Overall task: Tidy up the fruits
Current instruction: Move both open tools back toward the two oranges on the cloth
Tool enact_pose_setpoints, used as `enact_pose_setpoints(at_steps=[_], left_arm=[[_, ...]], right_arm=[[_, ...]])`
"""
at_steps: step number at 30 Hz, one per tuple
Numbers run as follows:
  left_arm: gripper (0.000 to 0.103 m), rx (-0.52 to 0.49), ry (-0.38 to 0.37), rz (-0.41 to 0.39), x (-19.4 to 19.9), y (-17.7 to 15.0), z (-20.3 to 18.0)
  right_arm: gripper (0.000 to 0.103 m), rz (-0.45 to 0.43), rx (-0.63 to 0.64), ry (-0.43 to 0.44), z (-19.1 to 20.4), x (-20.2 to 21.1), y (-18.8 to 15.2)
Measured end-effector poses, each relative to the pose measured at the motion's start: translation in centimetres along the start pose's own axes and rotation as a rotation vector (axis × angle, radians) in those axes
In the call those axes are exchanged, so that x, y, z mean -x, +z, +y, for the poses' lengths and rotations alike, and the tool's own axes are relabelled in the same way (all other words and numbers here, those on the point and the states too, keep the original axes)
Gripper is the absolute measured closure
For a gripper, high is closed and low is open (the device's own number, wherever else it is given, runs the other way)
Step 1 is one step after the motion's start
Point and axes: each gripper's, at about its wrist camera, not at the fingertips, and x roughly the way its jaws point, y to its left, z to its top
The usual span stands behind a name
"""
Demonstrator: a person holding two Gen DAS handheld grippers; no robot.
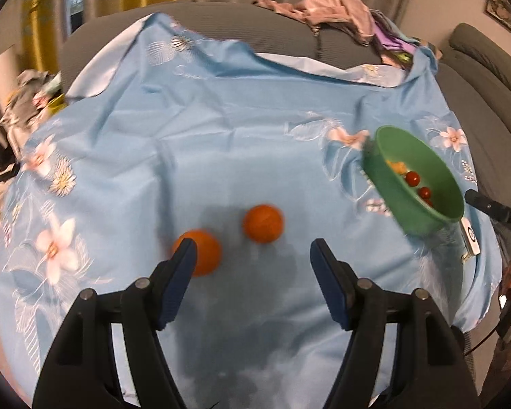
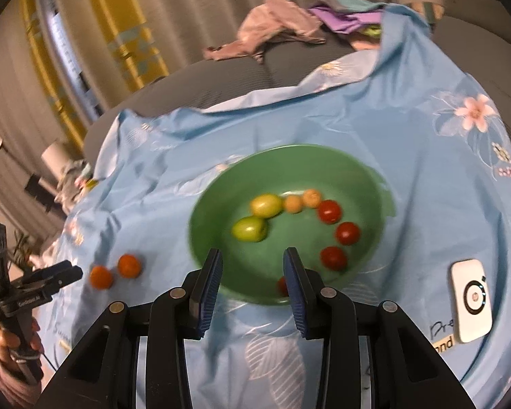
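Left gripper [image 1: 252, 255]: fingers spread wide, holding nothing, just above two oranges.
Near orange [image 1: 201, 252]: on the blue cloth [image 1: 221, 119], behind the left fingertip.
Far orange [image 1: 263, 223]: just beside it, apart.
Right gripper [image 2: 252, 266]: fingers apart, empty, over the green bowl's [image 2: 207, 211] near rim.
Bowl contents: red, green and pale orange fruits.
White device [image 2: 471, 300]: right of bowl.

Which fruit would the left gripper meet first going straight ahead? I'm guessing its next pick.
Probably the right-hand orange, lying just ahead between the open fingers of the left gripper; the other orange sits by its left fingertip. Depth is unclear.
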Motion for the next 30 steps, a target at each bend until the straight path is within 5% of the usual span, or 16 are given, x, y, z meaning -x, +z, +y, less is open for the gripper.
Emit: enact_pose_setpoints(at_steps=[8,30], left_arm=[[0.034,0.056,0.033,0.007,1.6,-2.6,2.8],[0.031,0.005,0.052,0.041,0.0,-3.3,2.3]], right_arm=[[0.066,0.071,0.102,0.068,4.4,-1.5,-1.3],[0.066,0.255,0.288,0.208,13.3,-7.7,-4.4]])
